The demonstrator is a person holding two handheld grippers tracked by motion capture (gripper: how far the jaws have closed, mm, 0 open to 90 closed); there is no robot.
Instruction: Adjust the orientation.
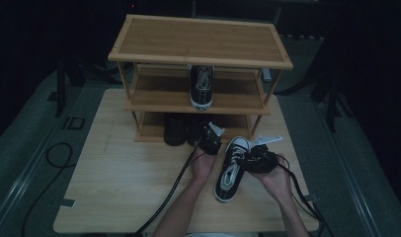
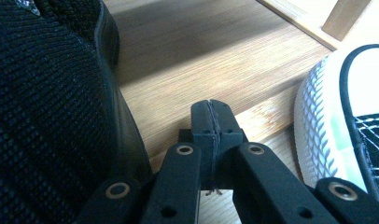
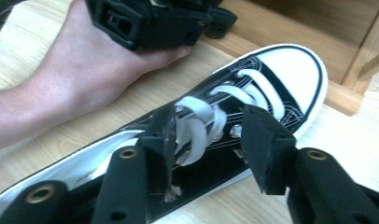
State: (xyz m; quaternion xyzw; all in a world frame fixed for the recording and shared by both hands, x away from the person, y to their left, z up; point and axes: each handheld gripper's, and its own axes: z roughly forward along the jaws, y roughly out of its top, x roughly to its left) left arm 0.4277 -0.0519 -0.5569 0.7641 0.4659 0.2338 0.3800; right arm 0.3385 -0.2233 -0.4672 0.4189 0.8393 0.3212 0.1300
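Right gripper view: sneaker (image 3: 253, 107) btwn hand-held gripper (image 3: 215, 140) jaws.

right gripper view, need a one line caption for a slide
Open right gripper straddling the white laces of a black-and-white canvas sneaker on the wooden table.

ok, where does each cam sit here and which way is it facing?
High view: above the person's side, looking forward and down on table and shoe rack; forearms, both hands show.
Left gripper view: on the left gripper, jaws shut, facing the rack's bottom shelf.
Right gripper view: on the right gripper, jaws open over the sneaker; left hand behind.
All three share the sneaker.
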